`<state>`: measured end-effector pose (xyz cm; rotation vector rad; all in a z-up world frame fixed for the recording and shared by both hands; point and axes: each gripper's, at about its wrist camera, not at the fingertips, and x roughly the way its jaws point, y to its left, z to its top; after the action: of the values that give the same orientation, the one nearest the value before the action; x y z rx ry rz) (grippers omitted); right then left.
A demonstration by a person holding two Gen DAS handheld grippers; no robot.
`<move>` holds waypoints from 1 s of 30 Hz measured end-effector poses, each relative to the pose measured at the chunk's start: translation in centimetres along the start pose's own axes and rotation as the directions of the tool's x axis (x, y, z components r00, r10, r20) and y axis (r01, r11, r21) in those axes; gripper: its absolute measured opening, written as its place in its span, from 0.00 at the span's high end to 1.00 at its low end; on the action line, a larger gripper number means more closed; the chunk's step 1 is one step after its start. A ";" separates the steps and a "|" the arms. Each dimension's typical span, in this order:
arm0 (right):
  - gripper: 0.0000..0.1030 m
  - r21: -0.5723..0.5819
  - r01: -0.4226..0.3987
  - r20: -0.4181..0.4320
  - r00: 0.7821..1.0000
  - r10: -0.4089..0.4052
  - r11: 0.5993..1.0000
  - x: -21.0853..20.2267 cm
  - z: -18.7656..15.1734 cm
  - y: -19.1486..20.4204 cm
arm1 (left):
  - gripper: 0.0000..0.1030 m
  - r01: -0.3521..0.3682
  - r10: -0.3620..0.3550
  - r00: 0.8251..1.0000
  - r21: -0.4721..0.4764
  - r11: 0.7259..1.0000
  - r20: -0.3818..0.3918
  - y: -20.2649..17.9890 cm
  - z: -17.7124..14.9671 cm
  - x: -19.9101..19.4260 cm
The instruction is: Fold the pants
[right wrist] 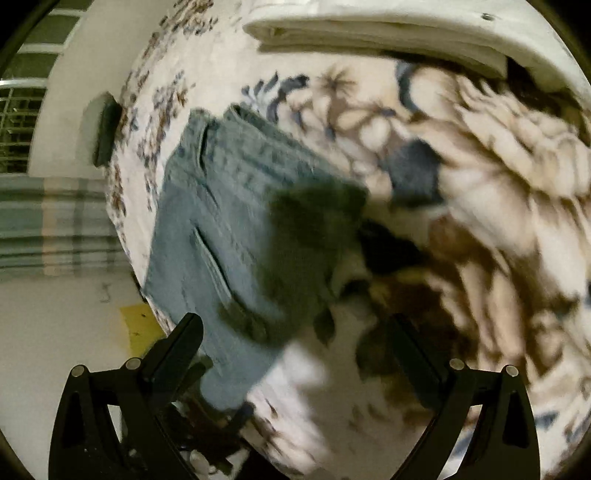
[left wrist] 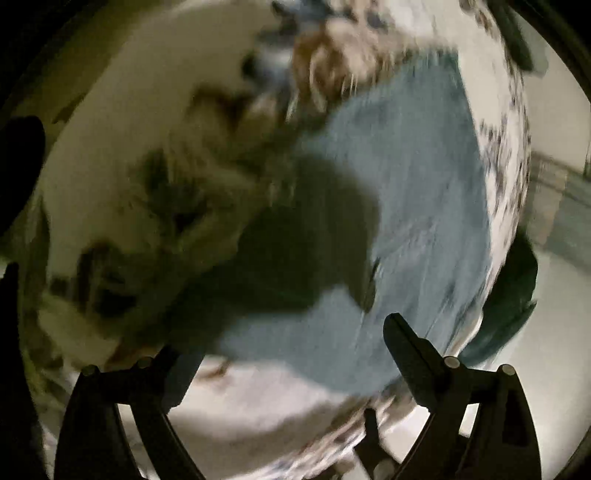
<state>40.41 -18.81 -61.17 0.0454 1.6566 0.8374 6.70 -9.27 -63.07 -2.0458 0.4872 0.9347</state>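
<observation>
Left gripper [left wrist: 284,343] hovering above folded blue pants [left wrist: 406,221] on a floral bed cover [left wrist: 506,147], jaws spread wide and empty. Right gripper [right wrist: 295,332] likewise poised over the pants [right wrist: 221,206], jaws apart, gripping nothing. Both views smeared by blur and dark shadow; cream bedding [right wrist: 369,33] cut off at the top edge
</observation>
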 end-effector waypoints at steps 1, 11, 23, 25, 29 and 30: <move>0.02 0.005 -0.014 0.009 1.000 0.014 1.000 0.2 0.5 -0.1 | 0.09 0.011 -0.010 1.000 -0.019 1.000 0.017 -0.3 0.4 0.1; 0.63 0.110 -0.095 0.119 0.990 0.081 0.989 1.6 1.4 -0.8 | 0.74 0.042 -0.045 0.994 0.029 0.999 0.101 -3.1 2.0 -1.5; 0.51 0.165 -0.157 0.090 0.986 0.144 0.974 1.5 -2.4 -2.2 | 0.59 0.117 -0.118 0.993 0.178 0.977 -0.007 -3.1 6.3 1.9; 0.37 0.174 -0.205 0.095 0.977 0.191 0.963 2.8 -2.0 -2.8 | 0.54 0.141 -0.144 0.989 0.164 0.976 0.010 -2.8 6.4 1.7; 0.36 0.150 -0.236 0.130 0.967 0.218 0.960 4.1 -1.3 -1.9 | 0.53 0.088 -0.104 0.993 0.218 0.972 0.062 -4.7 5.4 1.7; 0.37 0.155 -0.233 0.141 0.967 0.212 0.960 4.2 -1.2 -1.8 | 0.53 0.077 -0.096 0.993 0.217 0.973 0.075 -5.0 5.3 1.7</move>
<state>38.88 -18.79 -65.61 0.4026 1.6212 0.8415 8.56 -2.02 -63.84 -1.8113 0.4300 0.8736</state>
